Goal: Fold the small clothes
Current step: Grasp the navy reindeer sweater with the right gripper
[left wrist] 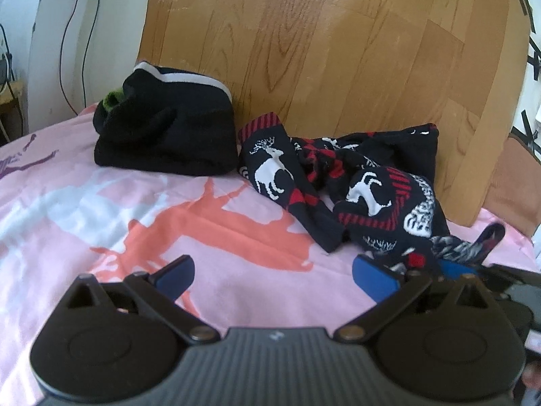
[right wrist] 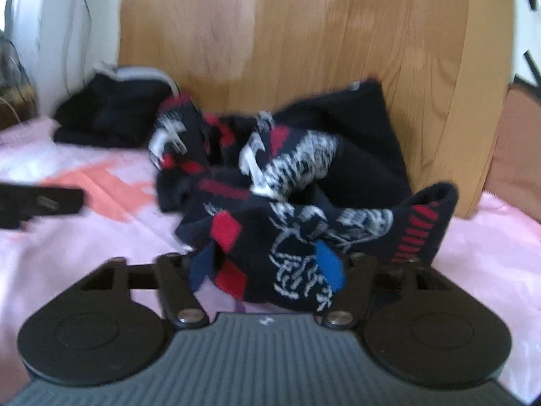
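Several dark navy socks with red stripes and white reindeer (left wrist: 341, 186) lie in a crumpled heap on the pink bedsheet, against the wooden headboard. My left gripper (left wrist: 270, 279) is open and empty, hovering over the sheet just in front of the heap. My right gripper (right wrist: 267, 267) is closed on one patterned sock (right wrist: 304, 247) from the near edge of the heap; the sock bunches between its blue fingers. The right wrist view is blurred. The right gripper also shows at the right edge of the left wrist view (left wrist: 473, 270).
A folded stack of black clothes (left wrist: 165, 135) with a white stripe sits at the back left against the wooden headboard (left wrist: 321, 44). The pink sheet (left wrist: 135, 209) has orange and white prints. Cables hang on the white wall at left. A brown cushion (left wrist: 517, 182) is at right.
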A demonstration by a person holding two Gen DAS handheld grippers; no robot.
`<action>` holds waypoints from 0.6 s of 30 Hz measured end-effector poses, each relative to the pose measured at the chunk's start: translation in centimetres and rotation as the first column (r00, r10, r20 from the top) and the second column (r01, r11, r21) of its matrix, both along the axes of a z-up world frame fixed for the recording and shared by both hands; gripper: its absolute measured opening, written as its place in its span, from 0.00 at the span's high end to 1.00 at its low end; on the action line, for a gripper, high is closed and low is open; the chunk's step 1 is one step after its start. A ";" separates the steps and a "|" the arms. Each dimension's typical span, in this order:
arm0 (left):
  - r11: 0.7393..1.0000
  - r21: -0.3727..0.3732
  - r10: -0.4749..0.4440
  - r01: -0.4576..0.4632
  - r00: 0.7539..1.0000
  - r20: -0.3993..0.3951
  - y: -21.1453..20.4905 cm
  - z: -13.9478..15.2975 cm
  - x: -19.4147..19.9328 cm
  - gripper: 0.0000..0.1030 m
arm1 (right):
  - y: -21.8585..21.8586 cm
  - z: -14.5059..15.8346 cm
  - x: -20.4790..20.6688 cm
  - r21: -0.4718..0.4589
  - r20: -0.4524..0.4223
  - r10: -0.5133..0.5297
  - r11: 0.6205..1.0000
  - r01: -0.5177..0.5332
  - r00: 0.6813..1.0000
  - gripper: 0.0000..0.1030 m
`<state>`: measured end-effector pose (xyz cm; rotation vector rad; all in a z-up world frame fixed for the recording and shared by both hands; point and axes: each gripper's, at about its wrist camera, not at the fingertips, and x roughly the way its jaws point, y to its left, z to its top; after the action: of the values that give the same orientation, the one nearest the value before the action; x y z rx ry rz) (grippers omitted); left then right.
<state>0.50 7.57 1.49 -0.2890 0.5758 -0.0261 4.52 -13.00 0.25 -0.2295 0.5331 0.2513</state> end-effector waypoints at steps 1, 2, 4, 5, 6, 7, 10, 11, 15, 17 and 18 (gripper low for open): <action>1.000 -0.008 -0.001 0.001 1.000 -0.001 0.1 0.0 0.0 0.00 | -0.2 -0.1 0.5 0.012 -0.010 -0.006 1.000 0.006 1.000 0.78; 1.000 -0.015 -0.002 0.002 1.000 -0.003 0.2 -0.1 0.1 0.00 | -0.7 0.5 0.4 0.044 -0.006 -0.014 0.999 0.014 1.000 0.82; 1.000 -0.029 -0.008 0.007 1.000 -0.009 0.4 -0.2 0.2 0.00 | -2.2 2.6 -0.3 0.120 0.032 -0.048 0.992 0.044 0.998 0.82; 0.999 -0.033 -0.011 0.011 1.000 -0.011 0.4 -0.2 0.3 0.00 | -3.4 4.2 -1.0 0.160 0.071 -0.073 0.985 0.061 0.995 0.83; 0.999 -0.035 -0.013 0.013 1.000 -0.012 0.4 -0.2 0.3 0.00 | -4.5 5.7 -1.7 0.189 0.108 -0.095 0.979 0.073 0.990 0.83; 0.999 -0.034 -0.014 0.013 1.000 -0.011 0.4 -0.2 0.3 0.00 | -5.9 7.4 -2.6 0.226 0.150 -0.123 0.970 0.087 0.981 0.83; 1.000 -0.026 -0.016 0.016 1.000 -0.005 0.3 -0.2 0.2 0.00 | -10.2 11.8 -5.6 0.310 0.247 -0.210 0.942 0.128 0.946 0.89; 1.000 -0.022 -0.017 0.017 1.000 -0.003 0.2 -0.1 0.1 0.00 | -11.9 13.1 -6.9 0.325 0.282 -0.250 0.933 0.153 0.926 0.89; 1.000 -0.005 -0.021 0.021 1.000 -0.002 -0.1 -0.1 -0.2 0.00 | -16.9 15.7 -10.7 0.354 0.364 -0.394 0.897 0.266 0.844 0.90; 1.000 0.005 -0.026 0.026 1.000 0.002 -0.3 0.0 -0.4 0.00 | -19.1 16.0 -12.0 0.362 0.385 -0.478 0.865 0.347 0.790 0.90; 1.000 0.010 -0.027 0.027 1.000 0.004 -0.4 0.0 -0.4 0.00 | -20.3 15.8 -12.3 0.383 0.365 -0.511 0.844 0.374 0.778 0.89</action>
<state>0.05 7.13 1.49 -0.2709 0.5759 -0.0501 -7.77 -33.27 16.02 0.1351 0.0622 -0.1979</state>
